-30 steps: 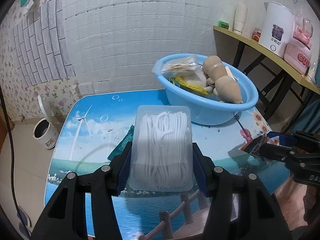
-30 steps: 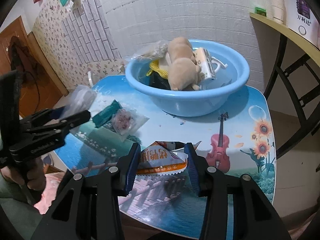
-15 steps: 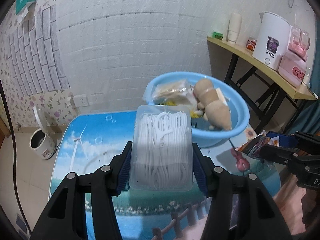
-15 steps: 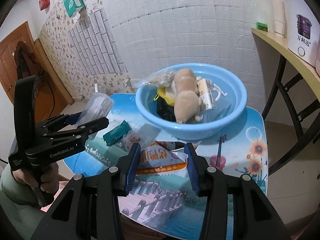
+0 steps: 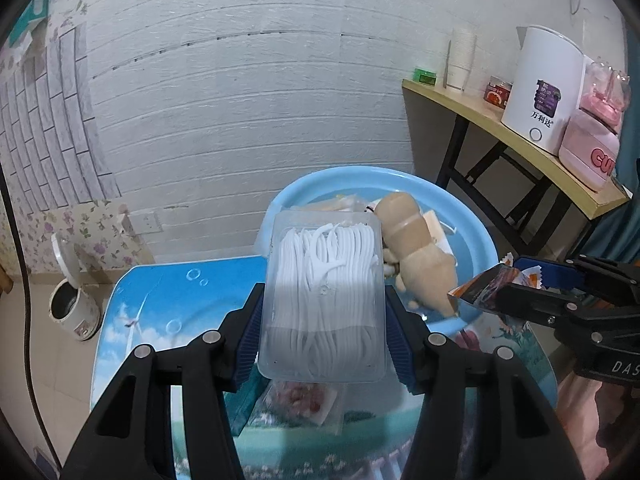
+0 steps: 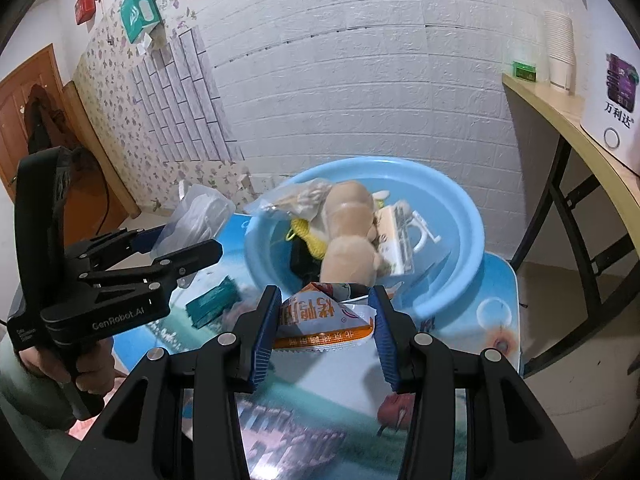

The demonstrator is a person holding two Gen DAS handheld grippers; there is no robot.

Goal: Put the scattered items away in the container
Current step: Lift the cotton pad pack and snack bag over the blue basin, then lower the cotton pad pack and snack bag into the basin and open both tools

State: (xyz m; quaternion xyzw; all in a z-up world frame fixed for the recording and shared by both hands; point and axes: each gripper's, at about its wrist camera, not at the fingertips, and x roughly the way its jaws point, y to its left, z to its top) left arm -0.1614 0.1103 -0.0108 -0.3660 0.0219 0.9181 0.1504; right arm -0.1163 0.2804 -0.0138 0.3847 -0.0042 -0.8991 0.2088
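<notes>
White brick-pattern wall (image 5: 248, 92) behind, floral paper and grey tile panel to the left. Wooden door (image 6: 24, 120) at far left of the right wrist view. Wooden shelf on black legs (image 5: 516, 144) at right, carrying a white kettle (image 5: 540, 92), a pink appliance (image 5: 592, 148), stacked paper cups (image 5: 460, 60), a small red jar and a green tin. Small white bin (image 5: 72, 308) on the floor by the wall.

Low table (image 5: 160, 300) printed with sky, windmill, bubbles and sunflowers. Blue basin (image 6: 468, 240) toward its far edge, holding a tan plush toy (image 6: 348, 232), a clear bag, something yellow and a white packet.

Left gripper (image 5: 324, 328) clamped on a clear plastic box of white floss picks (image 5: 324, 288), held above the table just before the basin; long axis running straight away along the fingers, far end over the basin's near rim. Right gripper (image 6: 326, 328) closed on an orange snack packet (image 6: 320, 316), held over the table in front of the basin, long axis crosswise between the pads, one corner poking up toward the basin.

On the table below: a teal packet (image 6: 214, 300) and a clear pouch of pinkish bits (image 5: 300, 398).
</notes>
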